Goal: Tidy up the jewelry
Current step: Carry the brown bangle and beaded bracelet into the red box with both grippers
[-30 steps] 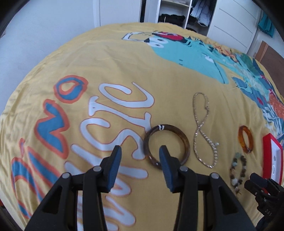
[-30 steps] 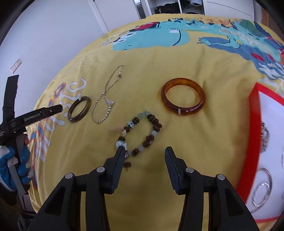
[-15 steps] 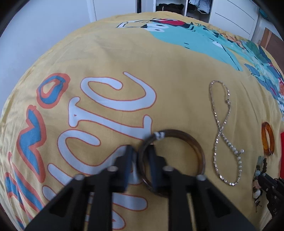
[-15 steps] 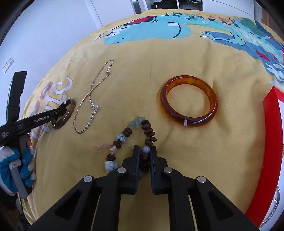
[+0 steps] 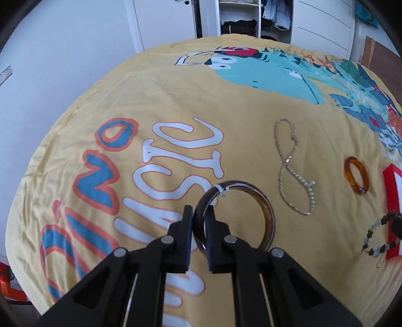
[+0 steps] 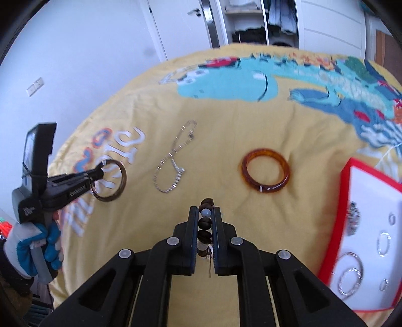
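Observation:
My left gripper [image 5: 199, 213] is shut on the rim of a dark brown bangle [image 5: 266, 208] and holds it lifted above the yellow bedspread; it also shows in the right wrist view [image 6: 100, 172] with the bangle [image 6: 120, 186]. My right gripper [image 6: 205, 213] is shut on a beaded bracelet [image 6: 204, 223] of brown and pale beads, raised off the bed; the bracelet also shows in the left wrist view [image 5: 377, 239]. An amber bangle [image 6: 266, 173] and a silver chain necklace [image 6: 173, 163] lie on the bedspread.
A red-edged white jewelry tray [image 6: 351, 201] with several rings sits at the right edge of the bed. The yellow printed bedspread [image 5: 150, 100] covers the whole bed. White wardrobes and an open closet [image 5: 238, 17] stand beyond it.
Both grippers closed on their pieces, then lifted them. The brown bangle and the beaded bracelet have left the bedspread. The right gripper has moved toward the tray.

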`<state>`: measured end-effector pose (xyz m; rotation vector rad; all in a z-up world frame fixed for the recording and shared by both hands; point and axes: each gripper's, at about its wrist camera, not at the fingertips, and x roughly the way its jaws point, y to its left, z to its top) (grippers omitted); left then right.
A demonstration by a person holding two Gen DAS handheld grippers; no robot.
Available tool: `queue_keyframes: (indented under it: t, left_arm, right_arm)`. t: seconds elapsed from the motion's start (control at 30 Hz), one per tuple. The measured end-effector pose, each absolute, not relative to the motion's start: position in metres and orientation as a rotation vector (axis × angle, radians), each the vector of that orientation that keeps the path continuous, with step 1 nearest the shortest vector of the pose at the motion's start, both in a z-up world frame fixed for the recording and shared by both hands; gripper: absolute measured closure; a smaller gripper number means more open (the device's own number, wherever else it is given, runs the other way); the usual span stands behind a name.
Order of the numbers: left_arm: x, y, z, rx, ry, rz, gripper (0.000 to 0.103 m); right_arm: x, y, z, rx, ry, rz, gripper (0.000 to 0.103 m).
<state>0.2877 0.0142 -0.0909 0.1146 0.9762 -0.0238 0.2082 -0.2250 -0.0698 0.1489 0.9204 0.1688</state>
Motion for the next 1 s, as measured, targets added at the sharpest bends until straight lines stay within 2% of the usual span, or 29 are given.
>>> queue_keyframes:
  t: [0.3, 0.57, 0.73, 1.0]
  left_arm:
    - [0.242, -0.022, -0.035, 0.128, 0.901, -0.103, 0.094]
    - [0.219, -0.12, -0.01, 0.153, 0.869, -0.272, 0.094]
    - [0.207, -0.204, -0.014, 0.196, 0.876, -0.406, 0.094]
    - [0.203, -0.326, -0.049, 0.306, 0.911, -0.547, 0.094]
  right_arm:
    - [0.155, -0.258, -0.013, 0.14, 0.823, 0.116, 0.093]
    - [0.123, -0.341, 0.001, 0.126, 0.806, -0.009, 0.093]
    - [0.117, -0.393, -0.011, 0.117, 0.831, -0.074, 0.093]
    - [0.13, -0.459, -0.045, 0.139, 0.869, -0.13, 0.093]
